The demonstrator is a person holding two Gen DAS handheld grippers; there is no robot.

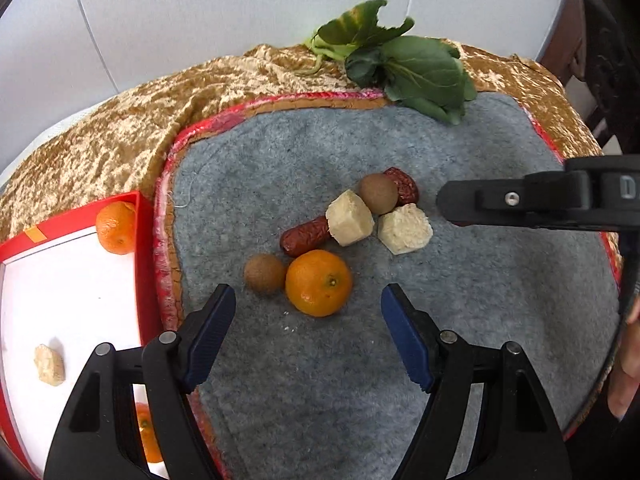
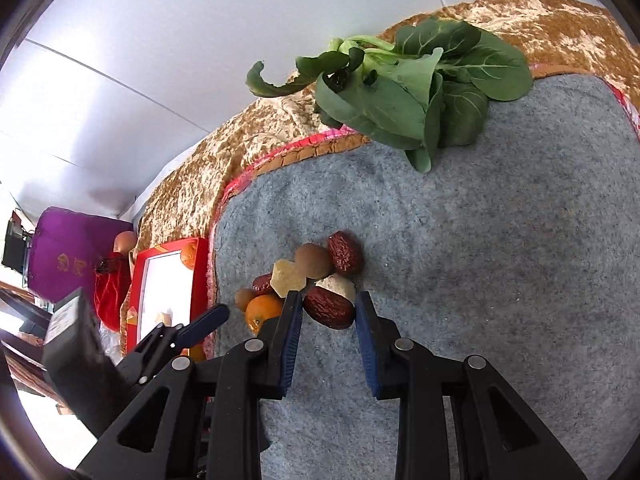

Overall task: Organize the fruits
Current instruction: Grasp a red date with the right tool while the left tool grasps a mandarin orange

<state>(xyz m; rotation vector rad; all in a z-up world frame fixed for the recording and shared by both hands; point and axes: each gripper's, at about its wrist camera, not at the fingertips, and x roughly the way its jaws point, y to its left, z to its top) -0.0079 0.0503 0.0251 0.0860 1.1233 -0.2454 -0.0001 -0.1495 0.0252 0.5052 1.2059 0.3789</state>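
Observation:
On the grey mat (image 1: 360, 380) lies a small heap: an orange (image 1: 319, 282), two brown round fruits (image 1: 264, 273), two red dates (image 1: 304, 236) and two pale cubes (image 1: 350, 218). My left gripper (image 1: 307, 294) hovers open just in front of the orange, a finger on either side of it and neither touching. My right gripper (image 2: 329, 307) is shut on a wrinkled red date (image 2: 329, 307), held just before the heap (image 2: 312, 264). Seen from the left wrist, the right gripper (image 1: 444, 200) reaches in side-on from the right, next to one pale cube (image 1: 405, 229).
A red tray (image 1: 144, 248) with a white floor sits left of the mat and holds two oranges (image 1: 116, 227) and a pale piece (image 1: 50, 364). Leafy greens (image 1: 400, 64) lie at the mat's far edge on a gold cloth (image 1: 120, 140). A hand (image 1: 624, 368) shows at the right edge.

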